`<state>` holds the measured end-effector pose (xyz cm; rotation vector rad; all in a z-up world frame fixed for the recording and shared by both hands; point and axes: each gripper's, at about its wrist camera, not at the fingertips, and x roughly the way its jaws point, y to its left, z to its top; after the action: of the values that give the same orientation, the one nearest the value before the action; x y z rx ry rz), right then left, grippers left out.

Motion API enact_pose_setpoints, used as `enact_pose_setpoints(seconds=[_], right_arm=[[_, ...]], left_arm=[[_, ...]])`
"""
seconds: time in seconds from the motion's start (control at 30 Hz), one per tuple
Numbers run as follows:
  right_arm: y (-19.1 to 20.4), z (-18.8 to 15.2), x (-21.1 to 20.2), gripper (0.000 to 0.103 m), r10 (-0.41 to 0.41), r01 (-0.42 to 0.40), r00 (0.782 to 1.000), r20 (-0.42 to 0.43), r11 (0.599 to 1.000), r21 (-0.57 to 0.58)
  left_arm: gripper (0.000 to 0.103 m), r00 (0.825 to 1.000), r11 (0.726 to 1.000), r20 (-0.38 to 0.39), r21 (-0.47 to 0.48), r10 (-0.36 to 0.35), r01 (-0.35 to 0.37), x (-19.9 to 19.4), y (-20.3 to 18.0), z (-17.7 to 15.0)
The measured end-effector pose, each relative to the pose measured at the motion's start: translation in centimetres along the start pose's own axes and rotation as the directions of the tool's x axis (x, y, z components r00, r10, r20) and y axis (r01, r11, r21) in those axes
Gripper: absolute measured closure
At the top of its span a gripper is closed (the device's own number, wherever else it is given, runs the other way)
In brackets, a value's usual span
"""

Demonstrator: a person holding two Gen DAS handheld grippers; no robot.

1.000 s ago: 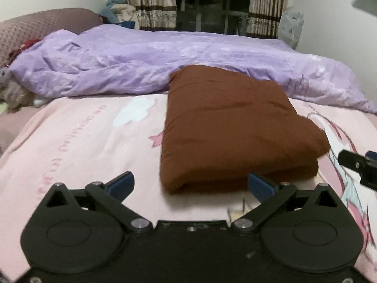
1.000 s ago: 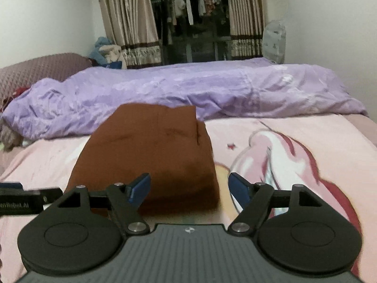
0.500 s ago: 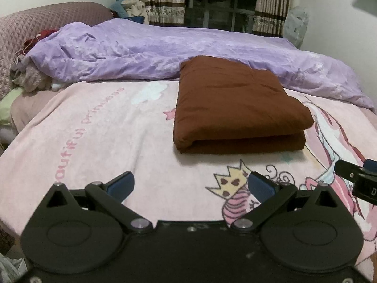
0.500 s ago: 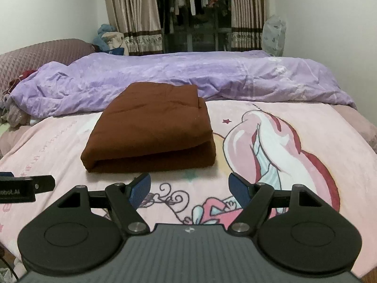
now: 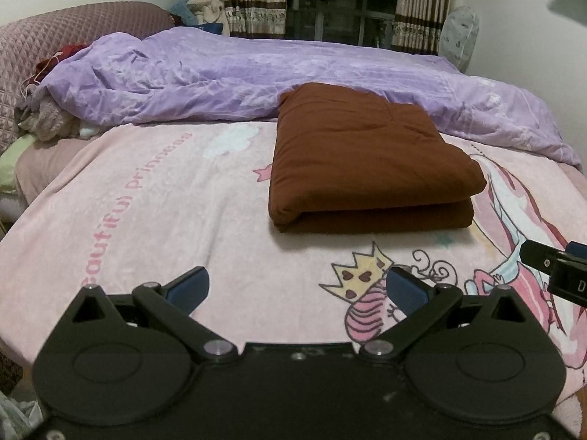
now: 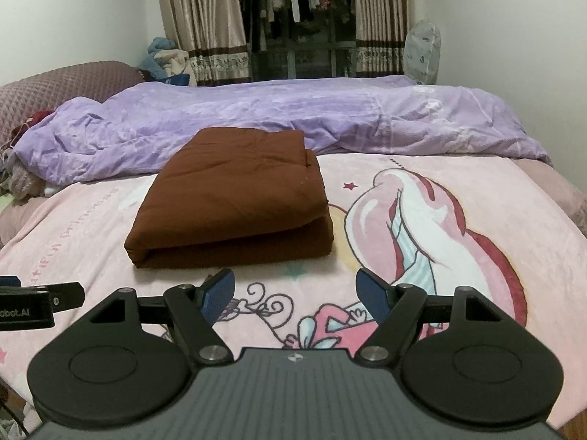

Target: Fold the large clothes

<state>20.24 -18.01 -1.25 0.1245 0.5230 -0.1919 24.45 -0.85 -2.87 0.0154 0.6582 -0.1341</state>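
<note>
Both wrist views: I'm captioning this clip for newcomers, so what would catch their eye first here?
First, the brown folded garment, a thick neat stack in the middle of the pink cartoon blanket. Behind it, a crumpled purple duvet runs across the far side of the bed. Nearest the cameras, the left gripper and right gripper hang short of the garment, jaws open and empty.

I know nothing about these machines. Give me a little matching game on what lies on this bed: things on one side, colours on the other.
Things:
1. folded garment
2. duvet
3. blanket with the cartoon print
4. pads on the right tool

Colours:
A. pink
B. blue
C. brown
D. purple

Pairs: 1-C, 2-D, 3-A, 4-B
</note>
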Motion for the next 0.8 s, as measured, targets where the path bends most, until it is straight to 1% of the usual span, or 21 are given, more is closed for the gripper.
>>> enact_pose_setpoints(seconds=[0.8], right_arm=[[-0.67,-0.51,0.06,0.015,-0.004,0.005,1.0,-0.015,1.0,0.017]], left_arm=[[0.0,1.0,1.0,-0.019,-0.009,0.002,-0.002,0.08,0.33,-0.08]])
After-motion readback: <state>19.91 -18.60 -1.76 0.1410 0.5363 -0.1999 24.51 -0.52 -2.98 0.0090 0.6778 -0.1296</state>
